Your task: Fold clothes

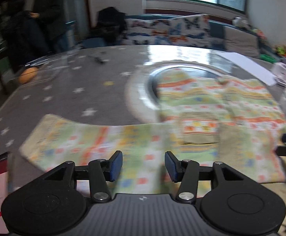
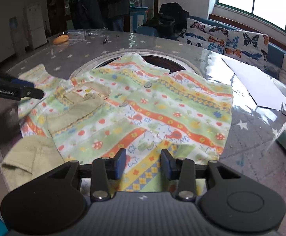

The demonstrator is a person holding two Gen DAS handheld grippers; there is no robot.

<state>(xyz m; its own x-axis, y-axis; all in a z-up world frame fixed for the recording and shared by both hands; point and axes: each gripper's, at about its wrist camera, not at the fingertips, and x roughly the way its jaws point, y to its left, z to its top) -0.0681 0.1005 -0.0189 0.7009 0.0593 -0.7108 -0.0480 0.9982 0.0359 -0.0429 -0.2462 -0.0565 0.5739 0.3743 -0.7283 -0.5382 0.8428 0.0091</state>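
Patterned shirt [image 2: 143,106] flat on counter [image 2: 247,157]; left hand-held gripper [image 1: 143,166] and right hand-held gripper [image 2: 143,164] half open, empty. Pinch sleeve edge squarely, fold inward.

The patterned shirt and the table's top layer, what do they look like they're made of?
Shirt: soft woven fabric, probably cotton, matte; it wrinkles and lies limp, with a printed pattern and a button. Table cover: likely clear glossy plastic or glass over grey star-print cloth; it mirrors the window brightly. Which of the two is unclear.
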